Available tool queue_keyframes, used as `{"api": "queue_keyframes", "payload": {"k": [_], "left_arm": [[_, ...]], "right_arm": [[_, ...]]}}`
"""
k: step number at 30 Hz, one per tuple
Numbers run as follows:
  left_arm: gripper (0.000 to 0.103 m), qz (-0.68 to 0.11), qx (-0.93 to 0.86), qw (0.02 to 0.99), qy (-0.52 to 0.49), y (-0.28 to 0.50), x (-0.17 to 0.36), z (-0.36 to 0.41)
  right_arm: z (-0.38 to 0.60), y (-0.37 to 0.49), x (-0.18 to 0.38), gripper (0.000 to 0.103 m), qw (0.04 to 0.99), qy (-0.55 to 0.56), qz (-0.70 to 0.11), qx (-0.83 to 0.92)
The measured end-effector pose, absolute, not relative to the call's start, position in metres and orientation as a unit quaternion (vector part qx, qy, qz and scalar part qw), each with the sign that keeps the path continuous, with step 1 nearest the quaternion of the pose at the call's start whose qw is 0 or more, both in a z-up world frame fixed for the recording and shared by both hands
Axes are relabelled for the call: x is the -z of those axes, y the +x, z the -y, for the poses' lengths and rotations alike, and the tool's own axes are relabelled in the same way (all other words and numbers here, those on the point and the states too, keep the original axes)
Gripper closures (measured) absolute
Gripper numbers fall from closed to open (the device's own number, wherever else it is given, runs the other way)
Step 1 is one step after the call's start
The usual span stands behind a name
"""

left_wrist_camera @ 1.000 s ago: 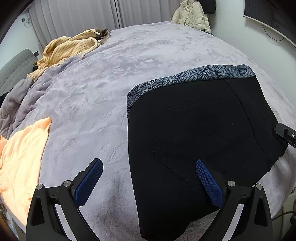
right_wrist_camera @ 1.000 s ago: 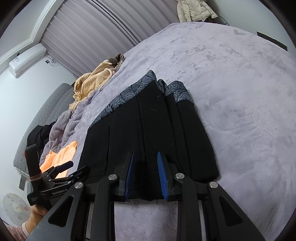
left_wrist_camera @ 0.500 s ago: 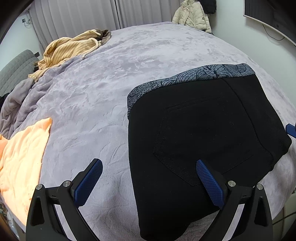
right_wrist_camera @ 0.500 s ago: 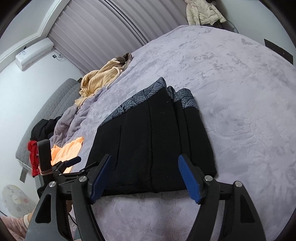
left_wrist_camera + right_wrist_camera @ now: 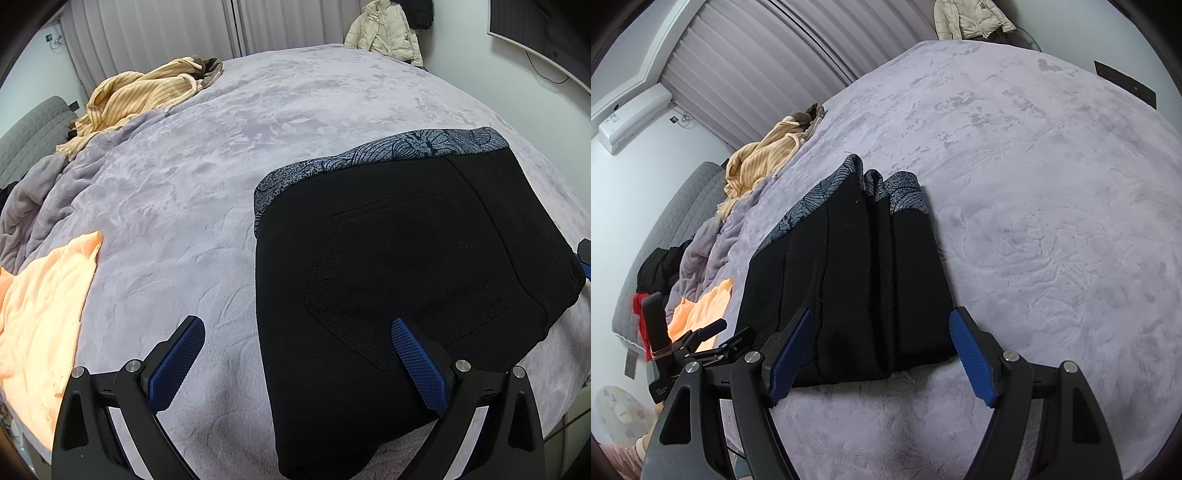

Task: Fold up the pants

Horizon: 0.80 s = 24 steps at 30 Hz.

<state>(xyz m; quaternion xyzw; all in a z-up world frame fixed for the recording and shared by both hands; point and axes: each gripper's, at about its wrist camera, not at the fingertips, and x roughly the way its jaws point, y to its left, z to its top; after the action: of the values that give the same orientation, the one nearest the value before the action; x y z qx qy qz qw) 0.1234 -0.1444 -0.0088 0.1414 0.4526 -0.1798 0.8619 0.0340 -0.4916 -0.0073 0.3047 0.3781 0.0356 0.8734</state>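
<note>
Right gripper (image 5: 881, 356) has spread wide since a second ago, releasing the pants (image 5: 857, 280). Left gripper (image 5: 299, 363) also gapes, empty. Black pants, patterned grey waistband farthest, lie folded just ahead of both grippers.

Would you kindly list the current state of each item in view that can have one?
black pants: folded into a compact stack, lying flat on the bed, held by neither gripper
left gripper: open, empty
right gripper: open, empty
yellow ribbed garment: crumpled, unfolded
orange garment: spread loosely, unfolded
</note>
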Motion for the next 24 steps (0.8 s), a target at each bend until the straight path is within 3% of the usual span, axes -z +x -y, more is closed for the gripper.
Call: {"api": "queue_keyframes", "payload": {"k": [12, 24], "left_arm": [[0.001, -0.459, 0.217, 0.852, 0.126, 0.132, 0.005, 0.140], [0.001, -0.559, 0.369, 0.741, -0.036, 0.187, 0.039, 0.122]], "right_arm": [[0.508, 0.046, 0.024, 0.024, 0.860, 0.331, -0.385, -0.043], [0.518, 0.109, 0.032, 0.022, 0.825, 0.309, -0.439, -0.176]]}}
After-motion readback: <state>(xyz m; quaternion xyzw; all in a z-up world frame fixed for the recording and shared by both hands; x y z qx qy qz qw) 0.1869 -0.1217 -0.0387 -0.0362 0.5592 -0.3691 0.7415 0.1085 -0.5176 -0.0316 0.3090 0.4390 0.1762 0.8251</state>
